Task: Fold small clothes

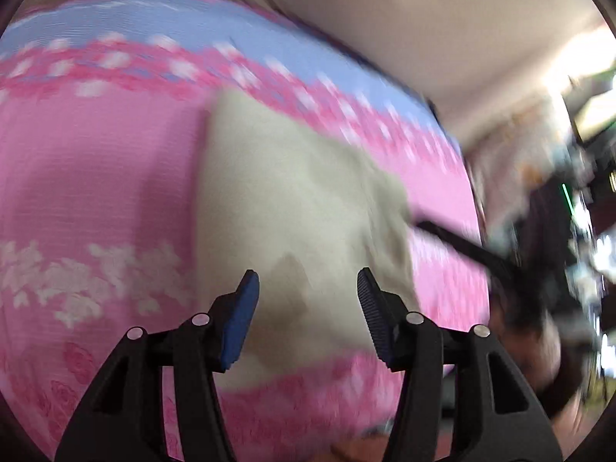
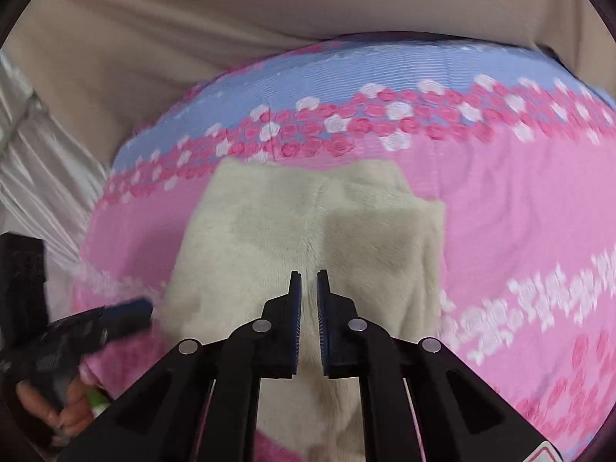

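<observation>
1. A small cream-coloured fleece garment (image 2: 308, 231) lay flat on a pink and blue flower-printed blanket (image 2: 519, 200), near the blanket's middle. I took the blanket to be the folding surface, with a beige cushioned backing (image 2: 192, 38) rising behind it.

2. The garment looked already doubled into a compact, roughly square shape, its far edge showing two soft humps. Whether another fold remained I could not tell.

3. The left gripper (image 1: 308, 304) hovered over the near part of the garment with its blue-padded jaws about half apart. Nothing sat between the pads; the cloth lay beneath them, not pinched. I judged the opening suited either letting go of an edge or reaching for one.

4. The right gripper (image 2: 309, 319) pointed down at the garment's near middle. Its jaws stood nearly together, only a thin slit between the ribbed pads, and I saw no cloth caught in them. Closed like that, it seemed better suited to pressing or smoothing the fleece than to picking it up.

5. From the right wrist view, the left gripper's blue tip came in just beside the garment's left edge, with a person's hand (image 2: 57, 408) gripping its handle.

6. The left view was smeared, so finer detail there was beyond me.
</observation>
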### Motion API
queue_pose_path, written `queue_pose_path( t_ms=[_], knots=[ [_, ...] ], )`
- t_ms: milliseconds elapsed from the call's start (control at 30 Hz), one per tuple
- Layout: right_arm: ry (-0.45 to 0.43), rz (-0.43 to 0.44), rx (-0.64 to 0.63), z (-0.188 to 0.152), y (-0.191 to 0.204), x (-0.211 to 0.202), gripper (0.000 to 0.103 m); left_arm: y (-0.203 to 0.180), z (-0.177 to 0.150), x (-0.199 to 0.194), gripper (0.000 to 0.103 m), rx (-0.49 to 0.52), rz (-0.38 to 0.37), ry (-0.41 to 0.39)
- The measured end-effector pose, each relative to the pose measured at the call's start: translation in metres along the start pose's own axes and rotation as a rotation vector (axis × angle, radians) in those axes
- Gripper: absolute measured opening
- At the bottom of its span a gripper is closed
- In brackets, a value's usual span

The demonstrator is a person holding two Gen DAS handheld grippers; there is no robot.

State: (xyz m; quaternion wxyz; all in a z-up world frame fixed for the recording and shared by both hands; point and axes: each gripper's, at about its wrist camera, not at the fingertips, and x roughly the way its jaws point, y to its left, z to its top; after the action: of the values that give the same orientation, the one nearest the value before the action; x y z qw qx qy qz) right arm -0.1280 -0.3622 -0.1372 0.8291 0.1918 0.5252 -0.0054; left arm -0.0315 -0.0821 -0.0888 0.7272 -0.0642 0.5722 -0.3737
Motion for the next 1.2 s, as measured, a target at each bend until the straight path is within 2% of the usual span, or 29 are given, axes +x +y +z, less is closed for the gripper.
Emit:
queue_pose_path(
  t_ms=[33,67,100,133,167,200,267,300,400,467,533,567,633,700,767,833,900,933,967,1033,1067,1100,1167,1200],
  knots=[
    [0.061,-0.034,0.002,0.004,-0.005,0.028,0.006,0.0,-0.008,0.009,0.053,0.03,0.023,0.049],
    [0.098,-0.021,0.025,0.005,-0.016,0.052,0.001,0.001,-0.014,0.019,0.053,0.047,0.053,0.087],
    [0.07,0.022,0.063,0.004,-0.021,0.052,0.0,0.007,-0.022,0.029,0.053,0.058,0.08,0.121],
    [0.08,0.043,0.121,0.009,-0.025,0.046,0.0,0.014,-0.027,0.034,0.053,0.05,0.101,0.131],
    [0.073,0.039,0.14,0.011,-0.025,0.037,0.0,0.022,-0.031,0.036,0.053,0.027,0.119,0.135],
    [0.032,0.036,0.114,0.012,-0.014,0.017,0.006,0.035,-0.035,0.032,0.053,-0.032,0.11,0.134],
    [-0.015,0.076,0.013,0.005,0.013,-0.014,0.011,0.052,-0.039,0.015,0.054,-0.122,0.08,0.087],
    [-0.023,0.102,-0.026,-0.002,0.025,-0.022,0.011,0.059,-0.041,0.007,0.054,-0.15,0.09,0.067],
    [0.036,0.172,-0.134,-0.037,0.07,-0.025,0.012,0.091,-0.048,-0.023,0.06,-0.271,0.148,-0.002],
    [0.098,0.136,-0.209,-0.061,0.093,-0.002,0.012,0.113,-0.051,-0.04,0.061,-0.357,0.166,-0.046],
    [0.214,0.017,-0.29,-0.088,0.104,0.048,0.01,0.122,-0.045,-0.047,0.062,-0.394,0.177,-0.072],
    [0.245,-0.021,-0.309,-0.096,0.107,0.06,0.006,0.124,-0.043,-0.051,0.062,-0.397,0.186,-0.085],
    [0.22,-0.003,-0.299,-0.089,0.117,0.042,0.009,0.127,-0.042,-0.064,0.063,-0.377,0.216,-0.096],
    [0.141,0.056,-0.275,-0.072,0.125,0.011,0.009,0.117,-0.038,-0.066,0.073,-0.338,0.234,-0.123],
    [0.08,0.094,-0.236,-0.055,0.129,-0.01,0.009,0.109,-0.034,-0.068,0.076,-0.316,0.238,-0.145],
    [0.089,0.108,-0.214,-0.044,0.13,0.002,0.009,0.106,-0.031,-0.067,0.076,-0.311,0.223,-0.129],
    [0.174,0.094,-0.218,-0.047,0.13,0.043,0.008,0.103,-0.029,-0.064,0.076,-0.303,0.209,-0.117],
    [0.179,0.112,-0.229,-0.05,0.129,0.057,0.003,0.098,-0.028,-0.064,0.076,-0.289,0.204,-0.117],
    [0.157,0.151,-0.212,-0.049,0.128,0.059,0.001,0.091,-0.026,-0.063,0.076,-0.259,0.203,-0.115],
    [0.178,0.171,-0.099,-0.034,0.124,0.045,0.001,0.083,-0.023,-0.063,0.076,-0.219,0.22,-0.109],
    [0.146,0.172,-0.086,-0.03,0.125,0.03,0.002,0.08,-0.022,-0.064,0.076,-0.199,0.23,-0.111],
    [0.116,0.172,-0.099,-0.028,0.125,0.019,0.008,0.075,-0.021,-0.065,0.076,-0.176,0.235,-0.115],
    [0.06,0.119,-0.157,-0.031,0.129,-0.004,0.009,0.07,-0.018,-0.063,0.078,-0.153,0.249,-0.115],
    [0.069,0.095,-0.173,-0.034,0.126,-0.002,0.009,0.07,-0.016,-0.06,0.078,-0.15,0.256,-0.109]
  ],
)
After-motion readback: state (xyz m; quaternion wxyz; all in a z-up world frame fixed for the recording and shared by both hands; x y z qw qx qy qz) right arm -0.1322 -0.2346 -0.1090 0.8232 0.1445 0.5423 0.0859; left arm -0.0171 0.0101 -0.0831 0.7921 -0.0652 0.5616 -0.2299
